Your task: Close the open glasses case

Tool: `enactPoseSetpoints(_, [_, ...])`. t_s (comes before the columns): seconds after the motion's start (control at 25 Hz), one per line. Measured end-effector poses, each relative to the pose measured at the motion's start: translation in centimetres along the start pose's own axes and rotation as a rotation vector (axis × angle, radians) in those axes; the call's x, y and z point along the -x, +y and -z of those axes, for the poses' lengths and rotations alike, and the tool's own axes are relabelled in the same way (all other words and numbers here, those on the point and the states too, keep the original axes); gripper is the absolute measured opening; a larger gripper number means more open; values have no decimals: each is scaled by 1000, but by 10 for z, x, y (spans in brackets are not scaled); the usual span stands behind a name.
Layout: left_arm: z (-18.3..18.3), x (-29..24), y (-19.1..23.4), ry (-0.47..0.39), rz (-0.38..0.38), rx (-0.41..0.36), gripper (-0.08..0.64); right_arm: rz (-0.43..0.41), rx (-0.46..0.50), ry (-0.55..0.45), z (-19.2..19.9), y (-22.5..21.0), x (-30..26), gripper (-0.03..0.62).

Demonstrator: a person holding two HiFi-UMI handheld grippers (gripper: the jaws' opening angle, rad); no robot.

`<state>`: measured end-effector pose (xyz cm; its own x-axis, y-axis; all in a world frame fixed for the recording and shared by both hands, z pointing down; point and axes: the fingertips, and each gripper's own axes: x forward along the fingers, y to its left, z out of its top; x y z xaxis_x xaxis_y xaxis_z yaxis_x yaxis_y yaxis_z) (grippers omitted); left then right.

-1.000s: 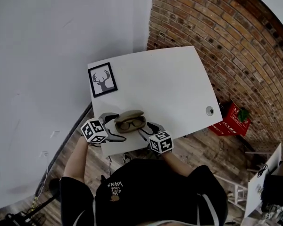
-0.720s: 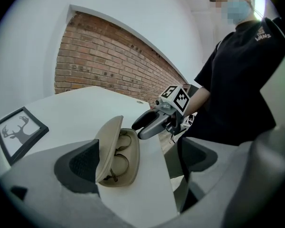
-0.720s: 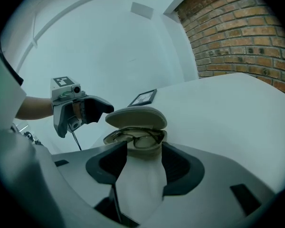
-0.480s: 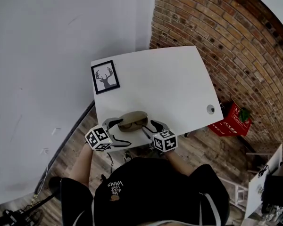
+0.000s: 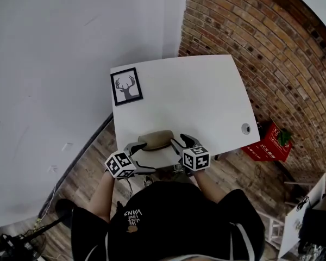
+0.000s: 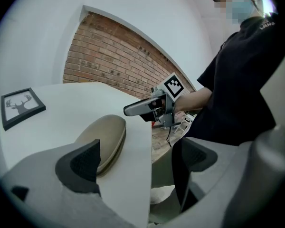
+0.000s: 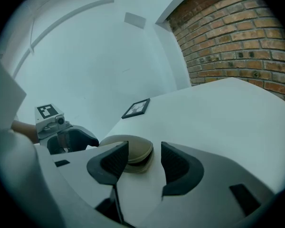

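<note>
The tan glasses case (image 5: pixel 155 140) lies near the white table's front edge with its lid down; from the right gripper view a thin dark gap shows under the lid of the case (image 7: pixel 133 151). My left gripper (image 5: pixel 135 148) sits just left of it, jaws wide open and empty (image 6: pixel 140 158), the case (image 6: pixel 102 139) lying beyond the left fingertip. My right gripper (image 5: pixel 180 142) is just right of the case. Its jaws (image 7: pixel 142 163) are closing with nothing between them; the case lies beyond the fingertips.
A framed deer picture (image 5: pixel 126 86) lies at the table's far left corner. The table (image 5: pixel 206 102) has a cable hole (image 5: pixel 246 128) near its right edge. A brick wall runs along the right, with a red box (image 5: pixel 271 143) on the floor below.
The case was open with glasses showing; its lid has come down. Both grippers have drawn back slightly from the case toward the table's front edge.
</note>
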<state>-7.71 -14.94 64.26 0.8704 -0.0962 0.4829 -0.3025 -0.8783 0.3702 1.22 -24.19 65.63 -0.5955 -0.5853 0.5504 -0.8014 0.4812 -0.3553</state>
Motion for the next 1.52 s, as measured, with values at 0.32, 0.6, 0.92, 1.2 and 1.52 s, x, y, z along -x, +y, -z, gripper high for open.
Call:
enactPoseSetpoints(0.32, [13,-9,0,-2,-38,49,538,9,23,72,18,-6,-13,209])
enactPoseSetpoints(0.6, [18,-12,5,14,-79,58,533,10,32,88,24,-11,-17,233])
enactPoseSetpoints(0.92, [21,-13,12,20,-128,72,470,22,65,81,24,-11,-18,242])
enactPoseSetpoints(1.2, [14,-12,15,-34,-122,108,457,39,54,78,24,-11,-18,241])
enactPoseSetpoints(1.52, [14,-11,11,-19,-122,94,471,80,58,64,22,-6,-17,206])
